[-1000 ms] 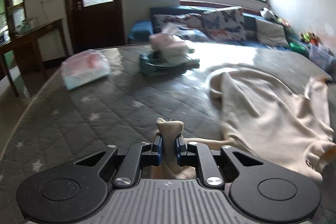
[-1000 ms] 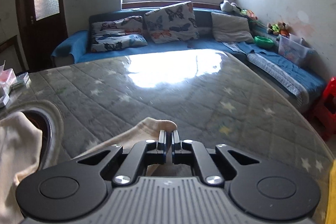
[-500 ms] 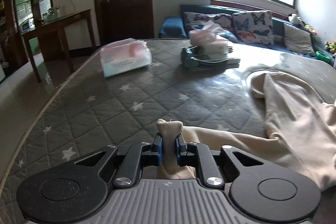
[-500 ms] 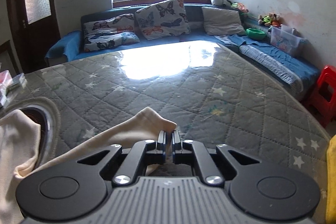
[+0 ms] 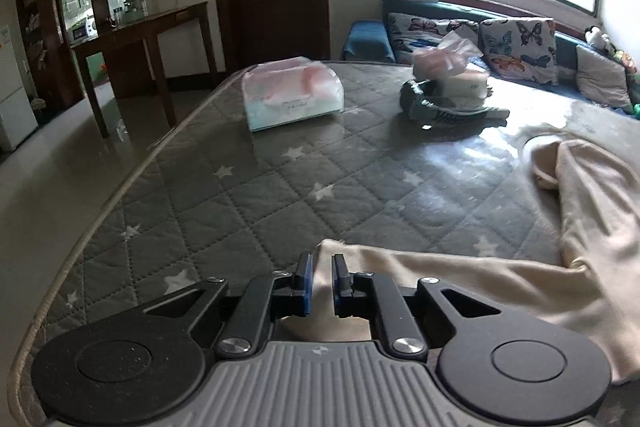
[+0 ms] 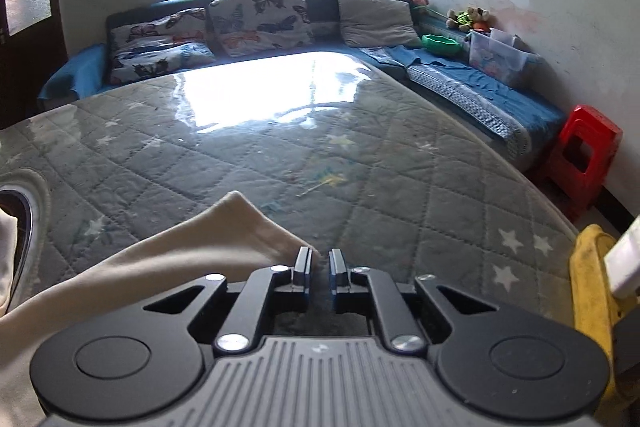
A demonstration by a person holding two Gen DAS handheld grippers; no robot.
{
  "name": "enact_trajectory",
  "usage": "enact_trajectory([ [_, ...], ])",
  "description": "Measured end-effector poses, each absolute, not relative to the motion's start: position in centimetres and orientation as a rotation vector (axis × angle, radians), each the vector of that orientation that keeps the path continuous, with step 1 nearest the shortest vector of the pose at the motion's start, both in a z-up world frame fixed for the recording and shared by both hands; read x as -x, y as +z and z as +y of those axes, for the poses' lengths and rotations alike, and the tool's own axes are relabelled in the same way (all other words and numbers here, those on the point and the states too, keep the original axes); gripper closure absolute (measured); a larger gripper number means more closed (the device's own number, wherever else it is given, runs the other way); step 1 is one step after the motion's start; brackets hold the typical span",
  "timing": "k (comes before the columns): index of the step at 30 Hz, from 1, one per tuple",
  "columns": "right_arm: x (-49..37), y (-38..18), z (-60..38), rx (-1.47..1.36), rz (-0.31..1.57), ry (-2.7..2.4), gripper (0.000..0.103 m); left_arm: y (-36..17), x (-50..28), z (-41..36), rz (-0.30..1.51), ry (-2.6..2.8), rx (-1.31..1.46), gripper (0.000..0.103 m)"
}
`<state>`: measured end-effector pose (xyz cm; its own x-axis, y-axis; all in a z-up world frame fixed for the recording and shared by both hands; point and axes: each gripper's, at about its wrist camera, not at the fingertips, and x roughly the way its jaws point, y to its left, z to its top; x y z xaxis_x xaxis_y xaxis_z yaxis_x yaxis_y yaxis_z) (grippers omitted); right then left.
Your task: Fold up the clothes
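Note:
A cream garment (image 5: 592, 195) lies spread on the grey quilted star-pattern table cover (image 5: 280, 211). One of its ends (image 5: 460, 275) runs left, low over the cover, into my left gripper (image 5: 321, 267), which is shut on the fabric. In the right wrist view another cream end (image 6: 208, 239) lies flat on the cover. Its corner rests at the tip of the left finger of my right gripper (image 6: 319, 261). That gripper's jaws are opening, with only dark cover showing in the narrow gap between them.
A wrapped tissue pack (image 5: 292, 97) and a dark tray with tissue boxes (image 5: 448, 103) sit at the far side. The table's edge (image 5: 100, 215) curves past on the left. A sofa (image 6: 460, 79), a red stool (image 6: 584, 155) and a yellow object (image 6: 592, 287) stand on the right.
The left view has swung leftward, and the fabric tuft that stood up between its pads now lies low. The right jaws have parted and the cloth corner has come out of them.

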<state>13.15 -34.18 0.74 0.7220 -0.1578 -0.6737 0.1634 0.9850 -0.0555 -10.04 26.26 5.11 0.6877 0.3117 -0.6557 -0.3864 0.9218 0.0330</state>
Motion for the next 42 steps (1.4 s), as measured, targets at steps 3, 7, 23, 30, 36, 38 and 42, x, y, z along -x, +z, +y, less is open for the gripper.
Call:
enact_trajectory([
  [3, -12.7, 1.4, -33.9, 0.013, 0.728, -0.173, 0.093, 6.0, 9.1, 24.8, 0.704, 0.339, 0.097, 0.086],
  [7, -11.9, 2.9, -32.3, 0.032, 0.692, -0.096, 0.09, 6.7, 6.9, 22.1, 0.706, 0.264, 0.086, 0.065],
  [23, -11.1, 1.8, -21.8, 0.084, 0.75, 0.282, 0.077, 3.7, -7.0, 15.6, 0.772, 0.073, 0.155, 0.069],
  [30, -11.8, 2.2, -19.3, 0.171, 0.739, 0.375, 0.077, 2.8, -8.2, 14.6, 0.77, 0.032, 0.137, 0.069],
  [36, -13.6, 2.2, -17.3, 0.202, 0.731, 0.41, 0.077, 2.1, -8.7, 14.2, 0.778, 0.031, 0.123, 0.088],
  [38, -14.1, 2.3, -16.7, 0.208, 0.726, 0.418, 0.077, 2.5, -8.7, 14.1, 0.759, 0.044, 0.085, 0.099],
  [42, -15.7, 2.6, -15.4, 0.215, 0.722, 0.439, 0.077, 4.1, -8.5, 13.8, 0.684, 0.11, -0.112, 0.099],
])
